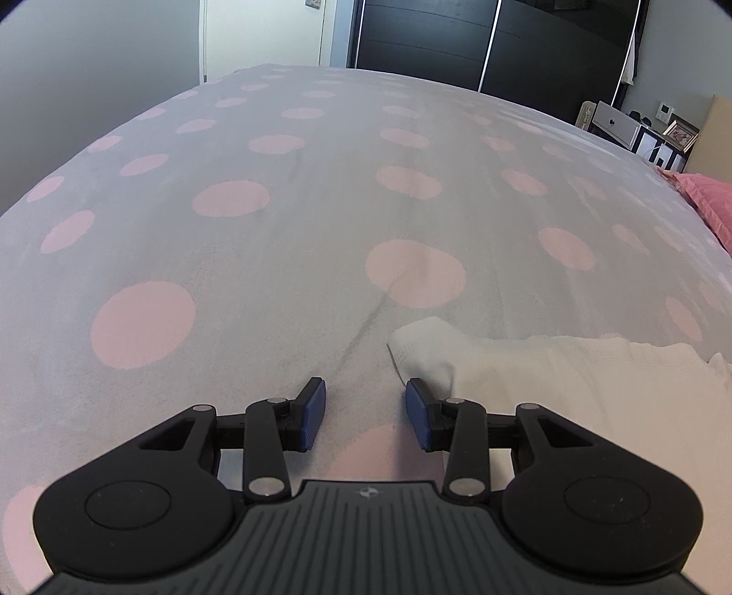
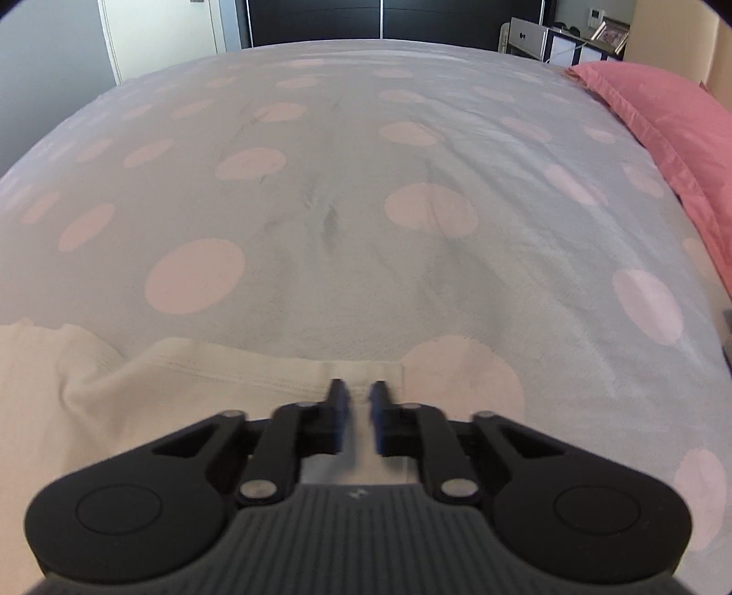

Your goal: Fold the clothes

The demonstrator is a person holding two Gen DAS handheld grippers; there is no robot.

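Observation:
A white garment (image 1: pixel 572 389) lies on a grey bedspread with pink dots (image 1: pixel 320 206). In the left wrist view its corner sits just right of my left gripper (image 1: pixel 366 400), which is open and empty, its right finger touching the cloth edge. In the right wrist view the cream-looking garment (image 2: pixel 183 393) spreads left, its stitched hem corner under my right gripper (image 2: pixel 359 396). The right jaws stand narrowly apart and blurred over the hem; whether they pinch cloth is unclear.
A pink pillow (image 2: pixel 663 119) lies at the bed's right side, also seen in the left wrist view (image 1: pixel 709 197). A dark wardrobe (image 1: pixel 480 41) and a shelf unit with a picture frame (image 1: pixel 640 132) stand beyond the bed. The bedspread (image 2: pixel 366 206) stretches ahead.

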